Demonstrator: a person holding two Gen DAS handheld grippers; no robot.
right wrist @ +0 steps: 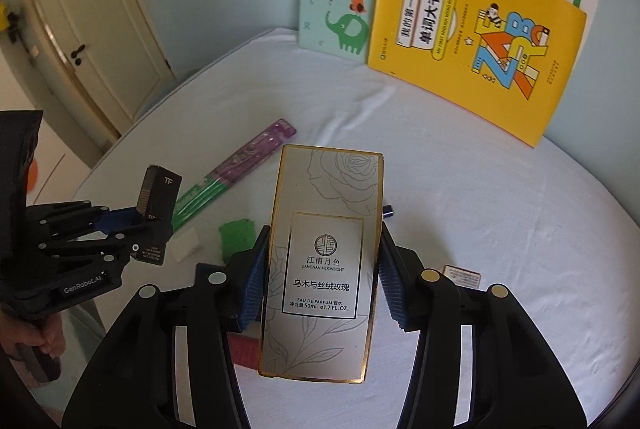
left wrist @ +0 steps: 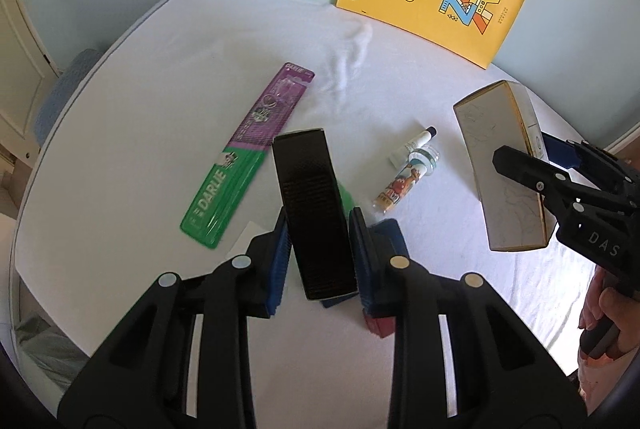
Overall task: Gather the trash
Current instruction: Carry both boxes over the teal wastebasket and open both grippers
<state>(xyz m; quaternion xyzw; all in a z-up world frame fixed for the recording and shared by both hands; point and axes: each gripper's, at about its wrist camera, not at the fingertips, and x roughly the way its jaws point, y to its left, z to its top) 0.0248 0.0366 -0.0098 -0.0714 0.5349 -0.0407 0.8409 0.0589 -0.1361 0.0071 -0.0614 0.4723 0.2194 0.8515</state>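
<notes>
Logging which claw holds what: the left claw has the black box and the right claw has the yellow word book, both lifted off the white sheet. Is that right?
Not quite. The right claw holds the grey perfume box, as the right wrist view shows; the yellow word book leans against the wall. The left claw does hold the black box.

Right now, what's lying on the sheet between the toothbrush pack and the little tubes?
In the left wrist view, the black box held in the left gripper covers that stretch between the toothbrush pack and tubes.
</notes>
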